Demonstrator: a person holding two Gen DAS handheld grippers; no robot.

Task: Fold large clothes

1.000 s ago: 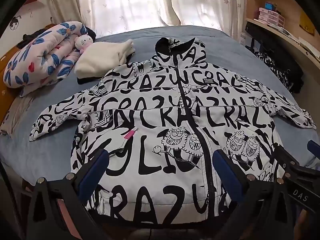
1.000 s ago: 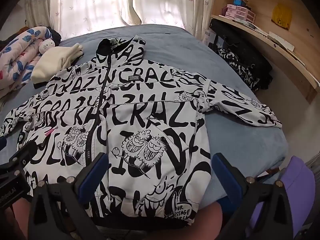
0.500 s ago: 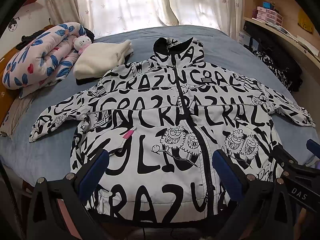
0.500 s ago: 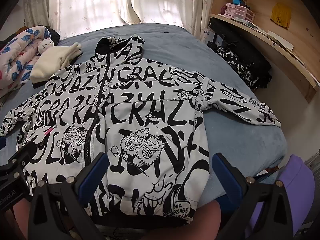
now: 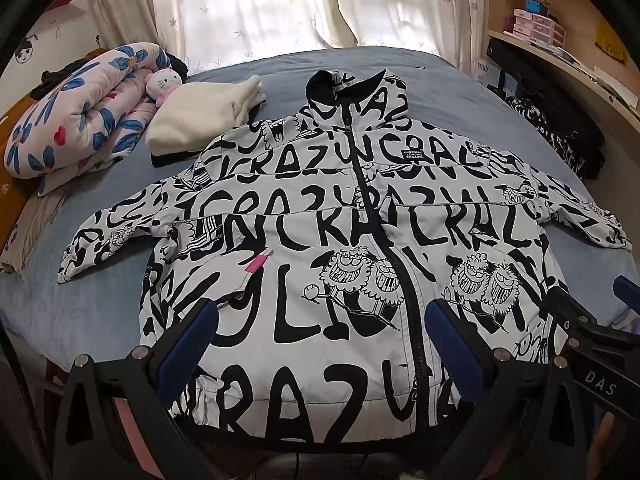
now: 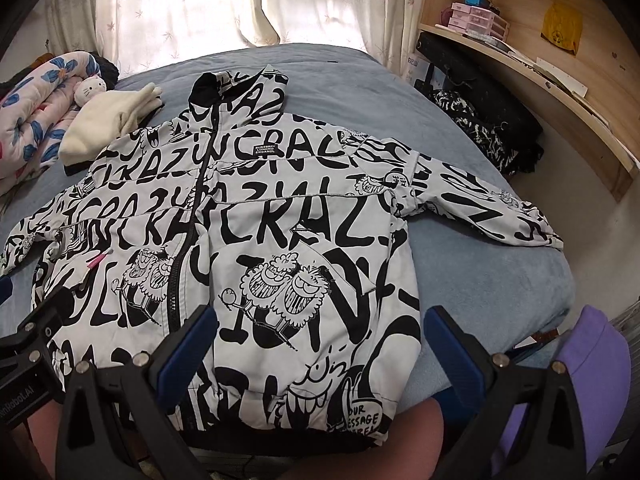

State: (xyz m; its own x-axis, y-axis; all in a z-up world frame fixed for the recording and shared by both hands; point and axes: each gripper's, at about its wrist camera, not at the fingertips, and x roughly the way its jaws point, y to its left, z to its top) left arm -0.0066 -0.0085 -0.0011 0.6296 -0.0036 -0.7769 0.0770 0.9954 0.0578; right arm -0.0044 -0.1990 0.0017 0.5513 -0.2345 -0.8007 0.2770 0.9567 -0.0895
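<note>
With the left gripper and right gripper both wide and empty, pinch one sleeve cuff of the jacket and fold inward flat.

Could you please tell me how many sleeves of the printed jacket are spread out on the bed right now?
2: one sleeve lies out toward the floral quilt, the other sleeve toward the wooden shelves. Neither is folded in yet.

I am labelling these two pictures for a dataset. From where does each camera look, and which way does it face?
Left wrist: above the hem, facing the curtains; sees the jacket; left gripper open, right gripper's tip at the right edge.
Right wrist: further right, same heading; right gripper open, left gripper's tip at the left edge.
Shared: jacket, folded cream garment, floral quilt.
</note>
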